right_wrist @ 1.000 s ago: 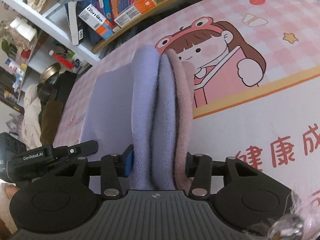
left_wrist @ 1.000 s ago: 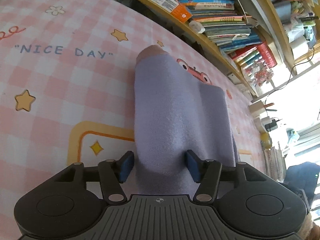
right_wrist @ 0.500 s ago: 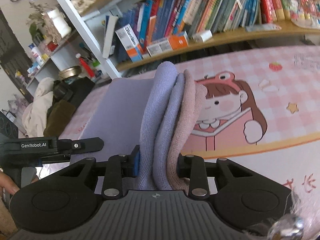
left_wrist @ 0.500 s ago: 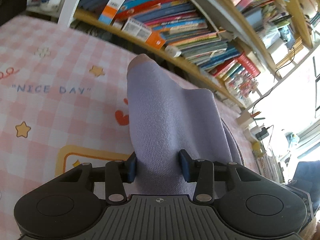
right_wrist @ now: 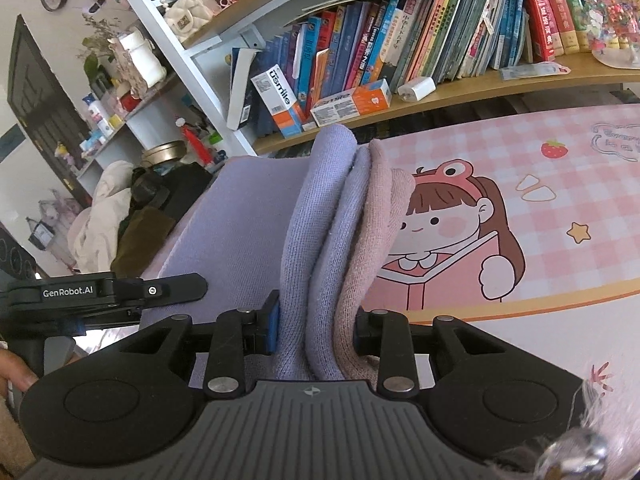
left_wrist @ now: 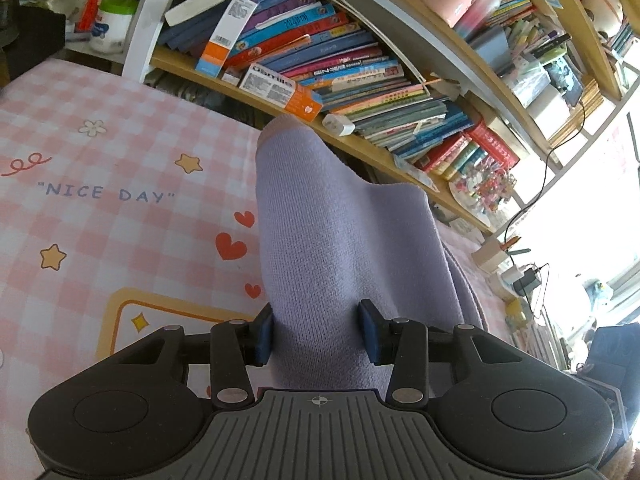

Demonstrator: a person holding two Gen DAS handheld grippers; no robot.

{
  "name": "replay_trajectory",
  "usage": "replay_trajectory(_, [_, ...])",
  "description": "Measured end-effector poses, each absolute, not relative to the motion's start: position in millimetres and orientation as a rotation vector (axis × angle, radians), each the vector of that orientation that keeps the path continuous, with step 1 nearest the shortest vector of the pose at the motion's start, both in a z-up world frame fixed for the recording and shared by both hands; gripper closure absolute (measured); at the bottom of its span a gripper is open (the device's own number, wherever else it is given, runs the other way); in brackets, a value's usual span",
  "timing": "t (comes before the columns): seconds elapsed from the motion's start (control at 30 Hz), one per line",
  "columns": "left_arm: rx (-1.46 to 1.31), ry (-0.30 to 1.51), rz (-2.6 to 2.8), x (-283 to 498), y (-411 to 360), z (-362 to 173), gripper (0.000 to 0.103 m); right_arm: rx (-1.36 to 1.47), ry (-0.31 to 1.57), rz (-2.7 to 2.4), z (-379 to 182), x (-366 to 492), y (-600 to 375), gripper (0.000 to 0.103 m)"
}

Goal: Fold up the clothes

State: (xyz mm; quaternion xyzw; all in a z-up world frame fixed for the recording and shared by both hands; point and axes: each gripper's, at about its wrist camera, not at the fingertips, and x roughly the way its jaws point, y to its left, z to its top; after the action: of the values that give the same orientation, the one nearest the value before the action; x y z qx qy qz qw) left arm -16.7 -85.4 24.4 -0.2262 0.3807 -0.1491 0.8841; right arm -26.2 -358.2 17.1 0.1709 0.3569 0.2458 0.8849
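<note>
Two grippers pinched one garment (left_wrist: 344, 240), held up above the mat (left_wrist: 100, 216).

We had the left gripper (left_wrist: 316, 330) clamped on a single lilac fold, the right gripper (right_wrist: 316, 326) on a thick lilac-and-pink bundle (right_wrist: 340, 264); the cloth spanned between them, with bookshelves (right_wrist: 420, 52) beyond. We judged the bundle's outer pink layer could slip from the right pad, and uneven lowering might skew the fold.

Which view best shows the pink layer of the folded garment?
The right wrist view: the pink layer lies beside the purple folds of the garment, clamped in the right gripper. The left wrist view shows only a pink sliver at the top, with the left gripper gripping purple cloth.
</note>
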Motion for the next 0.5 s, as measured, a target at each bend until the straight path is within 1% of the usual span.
replay_trajectory(0.23, [-0.461,0.746,-0.291,-21.6,-80.5,35.8,0.062,0.352,0.714,0.549,27.2,-22.8,-354.5,0.074])
replay_trajectory(0.5, [-0.493,0.734,-0.274,-19.1,-49.4,34.8,0.061,0.337,0.727,0.566,31.6,-11.1,-325.2,0.074])
